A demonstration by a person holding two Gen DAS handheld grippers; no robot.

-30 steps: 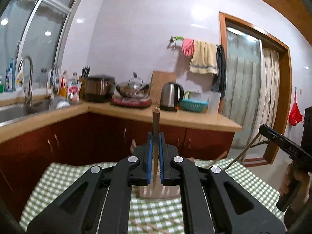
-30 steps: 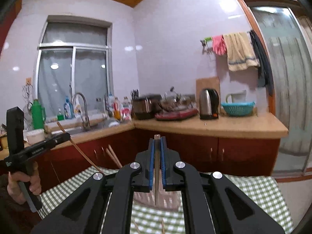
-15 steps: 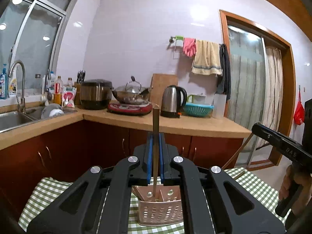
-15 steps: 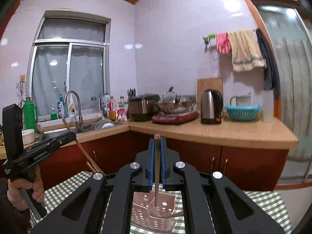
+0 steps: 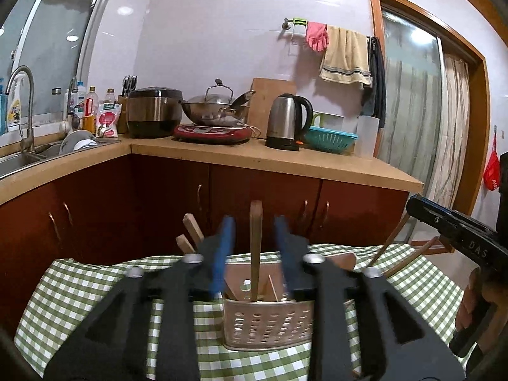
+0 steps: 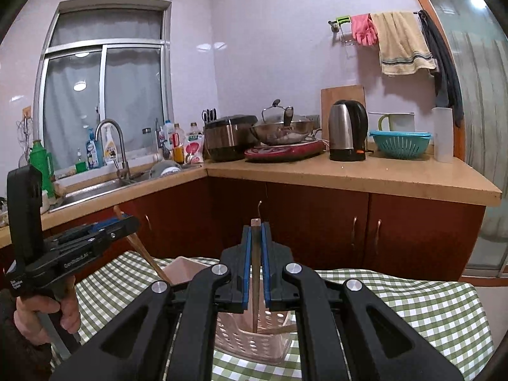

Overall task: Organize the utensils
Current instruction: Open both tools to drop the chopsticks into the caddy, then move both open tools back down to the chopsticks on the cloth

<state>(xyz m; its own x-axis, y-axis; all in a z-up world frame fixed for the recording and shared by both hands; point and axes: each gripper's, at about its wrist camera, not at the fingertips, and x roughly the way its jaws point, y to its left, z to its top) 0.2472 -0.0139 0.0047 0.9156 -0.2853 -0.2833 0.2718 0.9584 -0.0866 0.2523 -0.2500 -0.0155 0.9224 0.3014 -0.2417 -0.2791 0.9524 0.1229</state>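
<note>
Up close in the left wrist view, the left gripper [image 5: 255, 250] hovers over a pink perforated utensil holder [image 5: 270, 320] standing on a green checked tablecloth [image 5: 79, 289]; its blue pads [image 5: 222, 254], blurred, are opening on either side of a wooden utensil handle [image 5: 255, 244] that stands upright in the holder, with clear gaps both sides. Other wooden handles [image 5: 190, 231] lean out of the holder to the left. At the right edge, a person's hand [image 5: 476, 304] carries the right gripper [image 5: 416, 206], seen side-on. Behind, a kettle [image 5: 287, 120] sits on the kitchen counter [image 5: 317, 162].

Across in the right wrist view, the right gripper [image 6: 255, 238] is clamped tight on a thin wooden stick [image 6: 255, 273], upright, its lower end down inside the utensil holder [image 6: 254, 333]. At left, the other hand [image 6: 44, 311] holds the left gripper [image 6: 133, 222] above the holder, a wooden handle [image 6: 146, 254] slanting below its tip.
</note>
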